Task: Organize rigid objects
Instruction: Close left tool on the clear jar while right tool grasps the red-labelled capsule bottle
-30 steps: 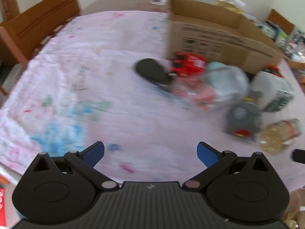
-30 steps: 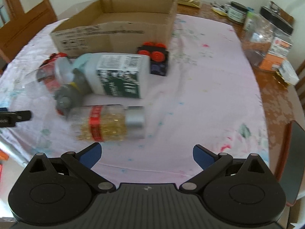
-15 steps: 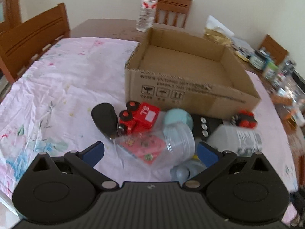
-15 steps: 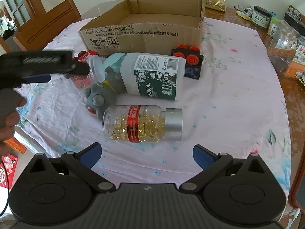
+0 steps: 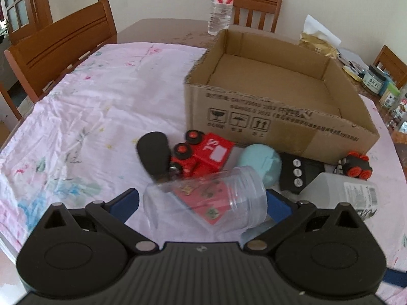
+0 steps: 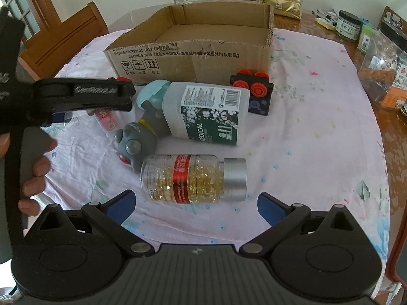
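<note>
A: Between the spread fingers of the left gripper [image 5: 202,204] lies the clear plastic jar with a red card inside [image 5: 206,200]; half a second ago it lay farther ahead. No contact is visible.

B: Right gripper [image 6: 195,207]?

A: Released, nearer the capsule bottle with a silver cap [image 6: 194,178] than before.

B: Room?

A: Bare pink cloth on the surface [image 5: 96,117] left of the open cardboard box [image 5: 274,106]; toys crowd its front wall.

on the cloth there are one cardboard box [image 6: 193,50], two toy cars [image 5: 201,152] [image 6: 251,94], one clear jar [image 5: 208,200], one pill bottle [image 6: 193,178], one white bottle [image 6: 206,111], one grey toy [image 6: 134,145]. behind stand one water bottle [image 5: 220,5] and three chairs [image 5: 61,48] [image 5: 257,7] [image 5: 391,63].
</note>
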`<state>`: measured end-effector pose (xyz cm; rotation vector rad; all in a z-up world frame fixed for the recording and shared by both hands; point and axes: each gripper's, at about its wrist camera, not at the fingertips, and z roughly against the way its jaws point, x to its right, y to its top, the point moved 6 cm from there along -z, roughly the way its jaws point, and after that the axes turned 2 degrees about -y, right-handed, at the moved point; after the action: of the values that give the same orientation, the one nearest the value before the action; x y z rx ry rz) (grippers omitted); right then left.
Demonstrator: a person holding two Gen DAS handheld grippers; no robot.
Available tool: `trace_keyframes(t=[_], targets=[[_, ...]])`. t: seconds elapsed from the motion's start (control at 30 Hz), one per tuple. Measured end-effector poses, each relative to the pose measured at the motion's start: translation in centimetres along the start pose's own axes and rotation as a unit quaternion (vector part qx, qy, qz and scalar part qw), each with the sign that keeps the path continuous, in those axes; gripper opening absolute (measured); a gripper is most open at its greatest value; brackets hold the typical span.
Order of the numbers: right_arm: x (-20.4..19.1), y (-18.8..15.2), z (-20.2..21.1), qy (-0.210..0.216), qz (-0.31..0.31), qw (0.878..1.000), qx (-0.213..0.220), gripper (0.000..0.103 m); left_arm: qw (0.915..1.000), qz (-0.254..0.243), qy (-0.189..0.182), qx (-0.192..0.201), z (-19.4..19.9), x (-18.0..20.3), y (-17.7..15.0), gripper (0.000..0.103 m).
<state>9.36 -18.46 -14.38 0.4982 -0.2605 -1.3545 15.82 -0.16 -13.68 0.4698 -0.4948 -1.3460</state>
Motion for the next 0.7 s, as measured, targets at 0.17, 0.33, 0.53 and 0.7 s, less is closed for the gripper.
trace_keyframes(t=[0.17, 0.33, 0.53, 0.7], targets=[[-0.1, 0.2, -0.1, 0.003, 0.001, 1.000, 0.000, 0.103, 0.9998, -0.015, 0.005, -0.012, 0.4, -2.2, -1.1, 0.103], [-0.1, 0.4, -0.4, 0.003, -0.002, 1.000, -0.002, 0.103, 0.9997, -0.012, 0.008, -0.021, 0.0, -4.1, -2.4, 0.103], [-0.6, 0.7, -0.9, -0.007, -0.005, 1.000, -0.001, 0.103, 0.9998, -0.007, -0.005, -0.020, -0.5, -4.4, -2.7, 0.103], [-0.9, 1.2, -1.5, -0.043, -0.001, 0.999, -0.001, 0.103, 0.9995, -0.023, 0.001, -0.022, -1.1, -4.1, -3.1, 0.103]])
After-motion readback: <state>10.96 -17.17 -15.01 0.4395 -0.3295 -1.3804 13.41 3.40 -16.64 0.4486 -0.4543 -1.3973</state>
